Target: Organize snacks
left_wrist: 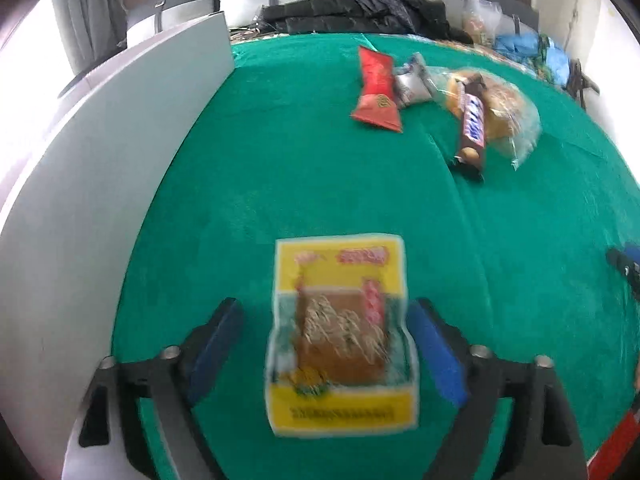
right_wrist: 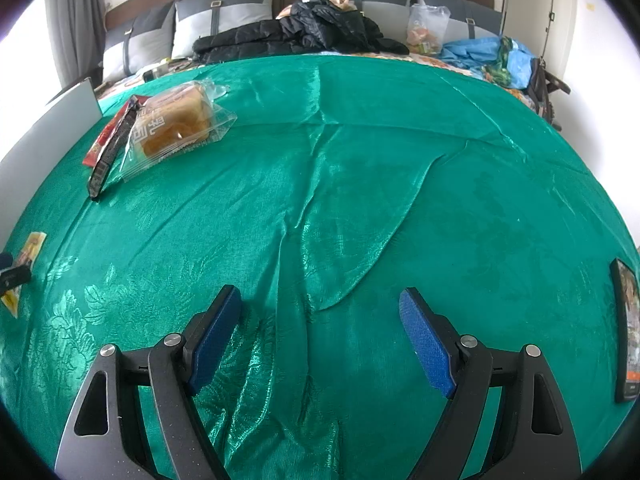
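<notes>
While the left gripper (left_wrist: 326, 340) stands spread wide, a yellow snack packet (left_wrist: 340, 336) lies between its blue pads, touched by neither, its lettering too blurred to read. Ahead and to the right lies a Snickers bar (left_wrist: 472, 128). Over bare green cloth (right_wrist: 360, 200), the right gripper (right_wrist: 320, 336) gapes empty.

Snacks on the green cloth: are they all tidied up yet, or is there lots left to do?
Lots left. The yellow cake packet lies flat between the fingers of the open left claw, apart from the rest, perhaps already placed. The right claw is open over bare green cloth, holding nothing. Still bunched together: the red packet, silver wrapper, chocolate bar and clear-bagged bread.
</notes>
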### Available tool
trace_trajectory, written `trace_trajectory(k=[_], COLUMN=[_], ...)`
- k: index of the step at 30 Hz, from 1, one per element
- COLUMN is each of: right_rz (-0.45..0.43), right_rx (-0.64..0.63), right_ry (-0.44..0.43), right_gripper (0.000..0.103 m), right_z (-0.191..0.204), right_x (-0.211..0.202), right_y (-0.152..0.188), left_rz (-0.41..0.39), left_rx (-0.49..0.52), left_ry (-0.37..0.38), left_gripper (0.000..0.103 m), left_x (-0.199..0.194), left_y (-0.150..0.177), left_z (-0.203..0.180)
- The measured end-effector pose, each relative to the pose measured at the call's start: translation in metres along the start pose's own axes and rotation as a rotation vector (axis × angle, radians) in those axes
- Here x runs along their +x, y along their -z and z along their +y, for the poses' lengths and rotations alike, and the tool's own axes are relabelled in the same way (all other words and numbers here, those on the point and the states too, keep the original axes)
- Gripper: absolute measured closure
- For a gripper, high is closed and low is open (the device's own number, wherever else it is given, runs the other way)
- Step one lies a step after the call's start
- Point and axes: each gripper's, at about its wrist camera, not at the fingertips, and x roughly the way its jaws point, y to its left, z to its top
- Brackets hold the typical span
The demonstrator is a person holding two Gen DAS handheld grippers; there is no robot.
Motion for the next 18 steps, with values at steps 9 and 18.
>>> trace_trajectory(k=[9,18], right_rz=[0.0,0.104], right_rx=[0.005,0.033], right_ry=[-0.003,-0.032], right_gripper=[0.019,0.016], right_z=[0.001,0.016], right_x=[-0.001,0.002], right_y=[0.001,-0.014], left_rz=[-0.071,-0.073], left_rx=[-0.016,-0.019], left_ry=[-0.01,-0.012], left_gripper=[0.0,0.0], left_x=[0.011,0.017], left_y=[-0.007,-0.007], left_z=[0.012,0.01])
